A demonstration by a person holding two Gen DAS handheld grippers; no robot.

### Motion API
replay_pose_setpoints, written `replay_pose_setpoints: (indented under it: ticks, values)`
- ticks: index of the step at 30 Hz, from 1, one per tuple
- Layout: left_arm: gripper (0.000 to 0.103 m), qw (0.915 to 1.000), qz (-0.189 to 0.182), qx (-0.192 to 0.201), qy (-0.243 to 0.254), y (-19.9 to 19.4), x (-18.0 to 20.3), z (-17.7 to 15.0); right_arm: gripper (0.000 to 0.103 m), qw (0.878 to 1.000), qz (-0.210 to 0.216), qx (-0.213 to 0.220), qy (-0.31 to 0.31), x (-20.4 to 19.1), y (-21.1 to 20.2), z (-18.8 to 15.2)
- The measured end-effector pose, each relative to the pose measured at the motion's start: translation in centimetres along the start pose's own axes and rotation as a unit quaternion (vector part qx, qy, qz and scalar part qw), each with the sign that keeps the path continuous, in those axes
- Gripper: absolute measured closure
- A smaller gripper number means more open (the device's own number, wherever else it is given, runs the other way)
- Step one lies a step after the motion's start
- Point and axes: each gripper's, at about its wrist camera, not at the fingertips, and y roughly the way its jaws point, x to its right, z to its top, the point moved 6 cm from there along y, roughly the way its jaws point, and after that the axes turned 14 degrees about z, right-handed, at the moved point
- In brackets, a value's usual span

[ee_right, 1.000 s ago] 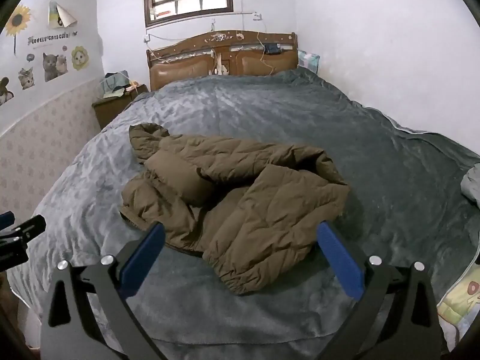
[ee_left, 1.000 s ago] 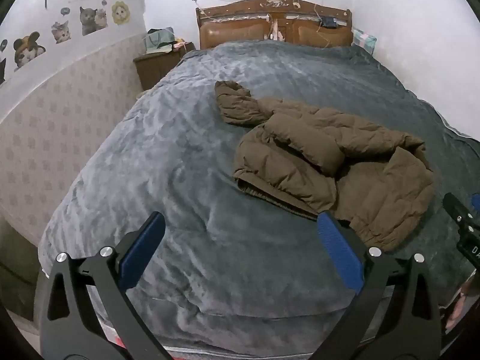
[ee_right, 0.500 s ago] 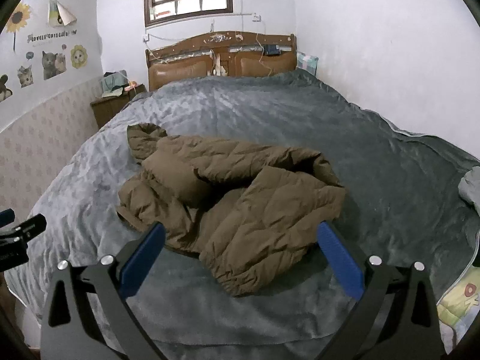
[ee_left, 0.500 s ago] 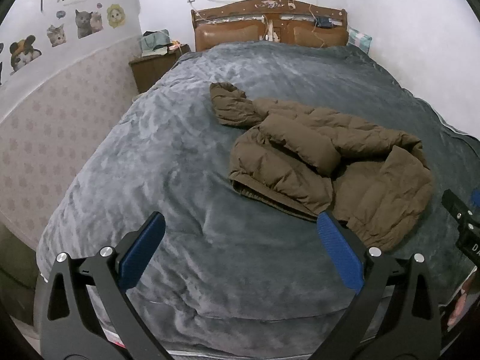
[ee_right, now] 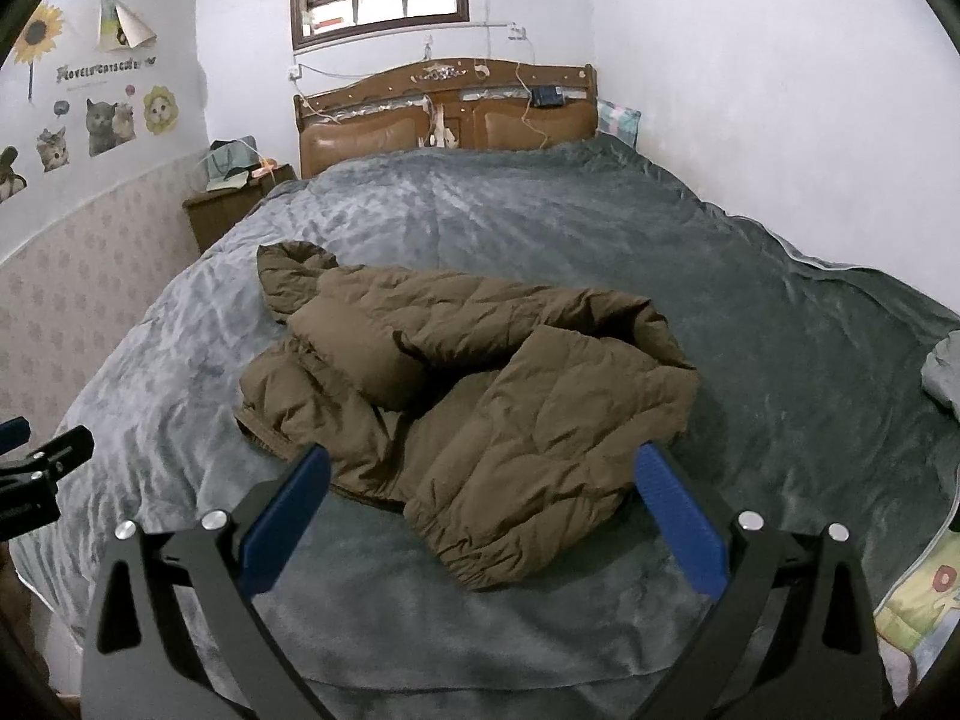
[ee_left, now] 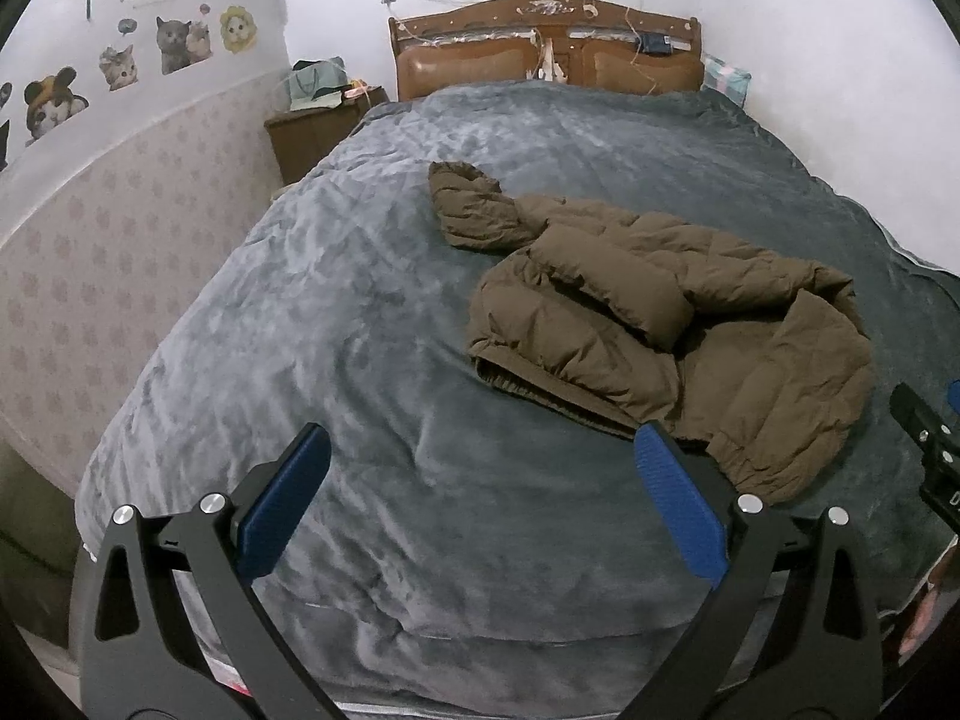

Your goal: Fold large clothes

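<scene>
Both grippers, left gripper (ee_left: 480,492) and right gripper (ee_right: 480,495), gape wide, empty; should pinch jacket (ee_right: 474,396) hem at frame centre, spread flat first.

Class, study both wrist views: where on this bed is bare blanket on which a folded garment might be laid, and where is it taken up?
Free: the grey blanket between the brown jacket and the papered wall; the stretch from the jacket's hood to the headboard; the strip beyond the jacket toward the white wall. Crowded: the bed's middle, under the jacket, and the near edge by both open grippers.
</scene>
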Motion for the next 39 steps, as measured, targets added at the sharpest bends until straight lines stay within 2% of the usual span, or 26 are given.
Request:
replay_pose_setpoints:
  ticks: [39]
  values:
    - [0.003, 1.0000, 0.008, -0.005, -0.002, 0.26, 0.32, -0.65, 0.002, 1.000, 0.002, -0.011, -0.004, -0.06, 0.81, -0.39]
